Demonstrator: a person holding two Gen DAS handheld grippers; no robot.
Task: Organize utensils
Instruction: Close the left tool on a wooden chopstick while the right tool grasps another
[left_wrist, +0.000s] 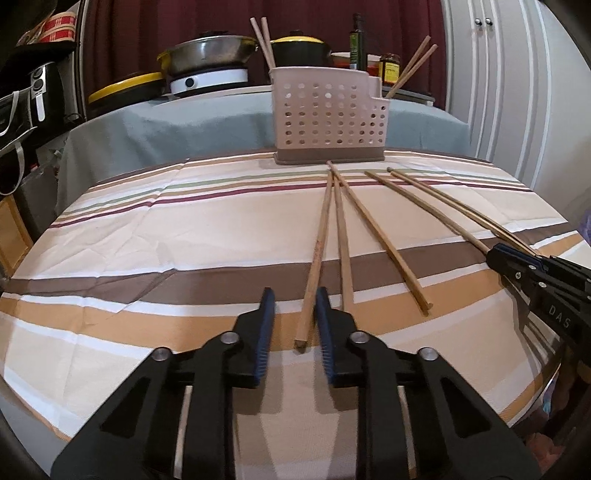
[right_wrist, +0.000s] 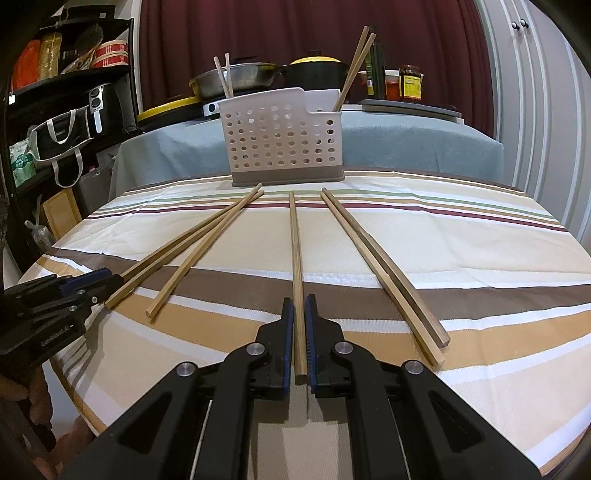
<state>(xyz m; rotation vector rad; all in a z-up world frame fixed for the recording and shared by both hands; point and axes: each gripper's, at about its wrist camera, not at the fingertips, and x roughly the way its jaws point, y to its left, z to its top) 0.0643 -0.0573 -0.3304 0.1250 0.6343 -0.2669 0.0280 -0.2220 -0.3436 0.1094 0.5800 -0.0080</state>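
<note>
Four chopsticks already stand in the perforated holder (left_wrist: 328, 118) at twelve o'clock: two at its left end, two at its right. Five chopsticks (left_wrist: 388, 243) lie loose on the striped desk (left_wrist: 147, 240).

The left gripper (left_wrist: 293, 321) straddles the leftmost chopstick (left_wrist: 314, 273), fingers apart. The right gripper (right_wrist: 299, 332) brackets another chopstick (right_wrist: 297, 266), fingers narrowly apart and not visibly clamped.

Behind are pots and a dark red curtain.

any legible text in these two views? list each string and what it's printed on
"DAS": white letters on the body of the right gripper, seen in the left wrist view; it may run on out of frame.
White print on the body of the left gripper, in the right wrist view: too blurred to read.
Yellow label on the sauce jar: print too small to read.
Label on the dark bottle: unreadable.
</note>
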